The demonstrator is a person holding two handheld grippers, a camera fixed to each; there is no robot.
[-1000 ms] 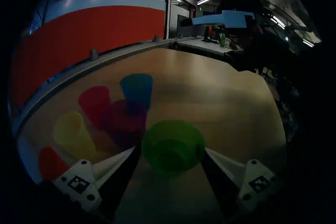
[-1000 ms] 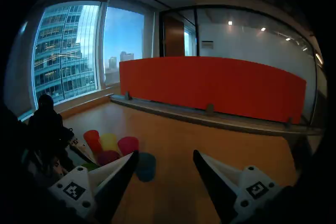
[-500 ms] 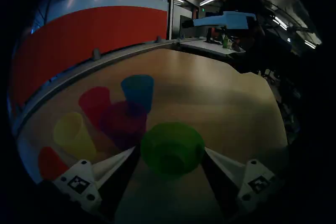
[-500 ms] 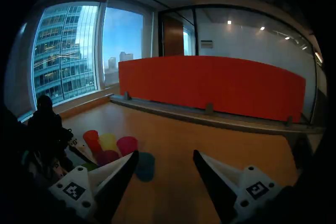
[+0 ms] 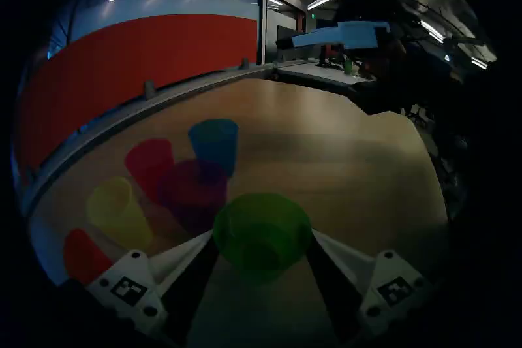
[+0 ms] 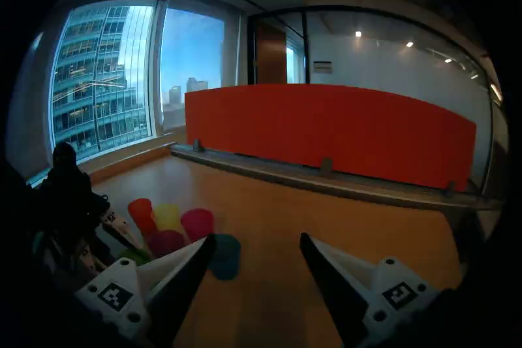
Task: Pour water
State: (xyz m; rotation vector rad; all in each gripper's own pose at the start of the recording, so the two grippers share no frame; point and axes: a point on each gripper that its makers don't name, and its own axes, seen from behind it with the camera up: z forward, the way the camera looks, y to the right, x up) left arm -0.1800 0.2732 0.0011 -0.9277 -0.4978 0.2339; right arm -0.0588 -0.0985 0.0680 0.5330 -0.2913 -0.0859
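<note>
A green cup sits between the two fingers of my left gripper, and both fingers touch its sides, just over the wooden table. Behind it stand a purple cup, a blue cup, a red cup, a yellow cup and an orange-red cup. My right gripper is open with nothing between its fingers, above the table. The blue cup stands by its left finger. The green cup shows low at the left, held by the other gripper.
A red partition with a grey rail runs along the table's far edge. Windows are on the left. A person's dark hand and the left gripper are at the left edge. The right gripper hangs far off above the table.
My left gripper has shifted slightly left with the green cup still between its fingers. The right gripper's view has barely moved, and the cups sit a little higher in it.
</note>
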